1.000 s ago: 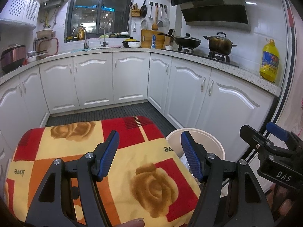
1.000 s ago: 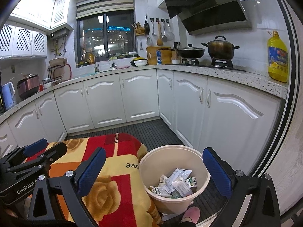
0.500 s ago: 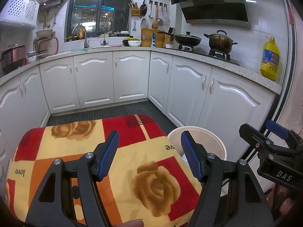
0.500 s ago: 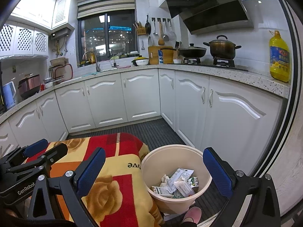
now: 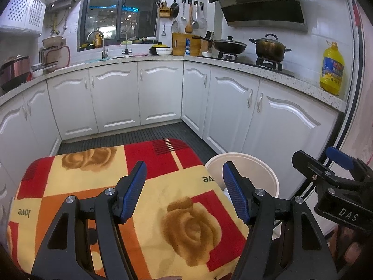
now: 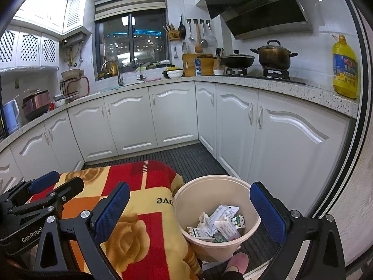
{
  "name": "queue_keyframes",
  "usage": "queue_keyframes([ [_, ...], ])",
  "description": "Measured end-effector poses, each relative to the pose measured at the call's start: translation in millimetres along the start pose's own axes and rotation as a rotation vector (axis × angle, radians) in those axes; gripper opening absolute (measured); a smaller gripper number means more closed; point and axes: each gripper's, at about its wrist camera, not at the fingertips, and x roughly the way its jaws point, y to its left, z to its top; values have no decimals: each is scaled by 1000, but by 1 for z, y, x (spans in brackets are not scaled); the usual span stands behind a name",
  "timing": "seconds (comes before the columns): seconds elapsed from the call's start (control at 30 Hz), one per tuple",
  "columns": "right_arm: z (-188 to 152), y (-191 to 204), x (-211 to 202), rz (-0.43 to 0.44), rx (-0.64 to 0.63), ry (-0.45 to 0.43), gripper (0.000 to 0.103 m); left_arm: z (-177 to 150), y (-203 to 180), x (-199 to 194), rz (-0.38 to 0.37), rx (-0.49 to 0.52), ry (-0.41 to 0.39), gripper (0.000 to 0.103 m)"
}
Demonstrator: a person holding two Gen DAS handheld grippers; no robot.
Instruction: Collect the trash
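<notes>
Left tongs [image 5: 184, 186]: released, blue pads apart, nothing between them; they hang over the tabletop [image 5: 77, 186] draped in a rose-patterned blanket.
Right tongs [image 6: 190, 212]: released wide, empty; poised above the bin [image 6: 253, 227].
Trash [image 6: 220, 221]: crumpled paper and small cartons lying in the bottom of the bin, which stands on the floor touching the tabletop's right edge.
Tabletop: no loose trash shows on the blanket in either view.
Key relation: the bin lies below and ahead of the right tongs, and off to the right of the left tongs; the right hand is nearer.
Judgement: collecting looks done or paused.
Nearby: a pink slipper [image 6: 235, 261] beside the bin's base.
</notes>
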Motion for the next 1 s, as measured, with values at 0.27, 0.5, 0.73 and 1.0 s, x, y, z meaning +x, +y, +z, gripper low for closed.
queue_keyframes([
  [0.27,-2,-4,5,0,5,9,102,-1,-3,4,-8,7,16,67],
  [0.5,-4,-7,8,1,10,18,102,0,-3,6,-6,10,17,67],
  [0.73,-4,-9,11,0,7,28,102,-2,-3,9,-10,13,22,67],
  [1.0,-4,-8,15,2,4,40,102,-4,-3,13,-24,2,28,67],
])
